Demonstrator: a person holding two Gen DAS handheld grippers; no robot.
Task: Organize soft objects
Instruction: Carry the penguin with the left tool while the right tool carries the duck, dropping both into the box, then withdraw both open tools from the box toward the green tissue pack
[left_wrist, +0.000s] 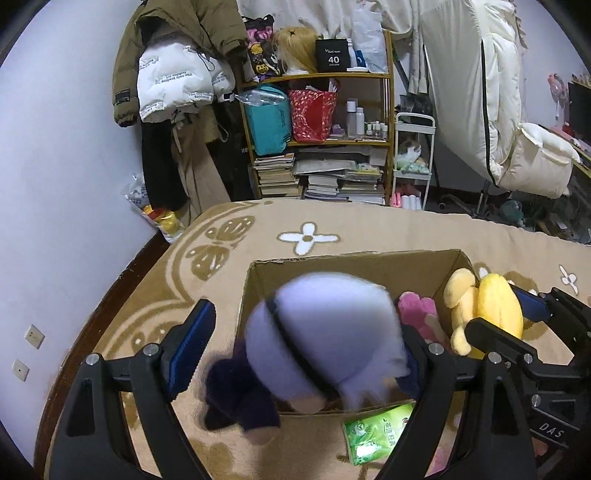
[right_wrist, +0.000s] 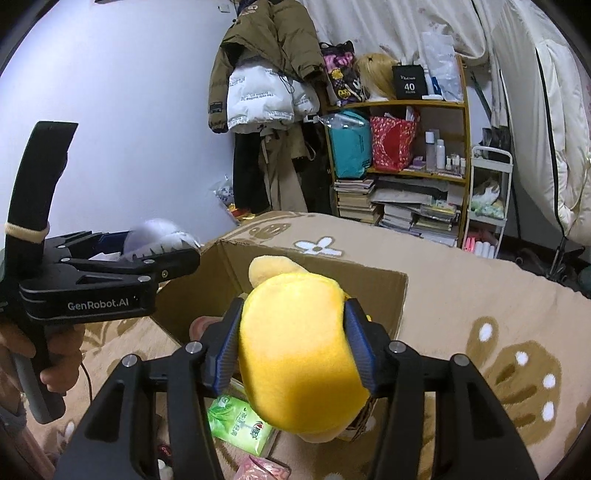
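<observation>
Two plush toys were in transit, one already in the cardboard box (left_wrist: 354, 260), which sat on the beige flower-pattern bed cover (left_wrist: 406, 229), near its front edge.

L to R: left gripper (left_wrist: 295, 343) had its fingers spread wide. The lilac-and-purple plush (left_wrist: 321, 343) sat between them, blurred, over the box's left wall, partly outside it. Contact w/ the right pad could not be confirmed; left pad was clear of it. Judged: a release or drop into the box, not yet settled.

Pink plush (left_wrist: 417, 310) lay inside the box, at its right side. Done.

Right gripper (right_wrist: 291, 350) was clamped on the yellow plush (right_wrist: 299, 354), both pads pressing its sides, held above the box's right part. Not yet deposited.

Green tissue pack (left_wrist: 373, 435) lay on the cover just outside the box's near wall; a pink packet (right_wrist: 258, 470) near it. Both presumably outstanding.

Approx. one-third complete, by judgement.
</observation>
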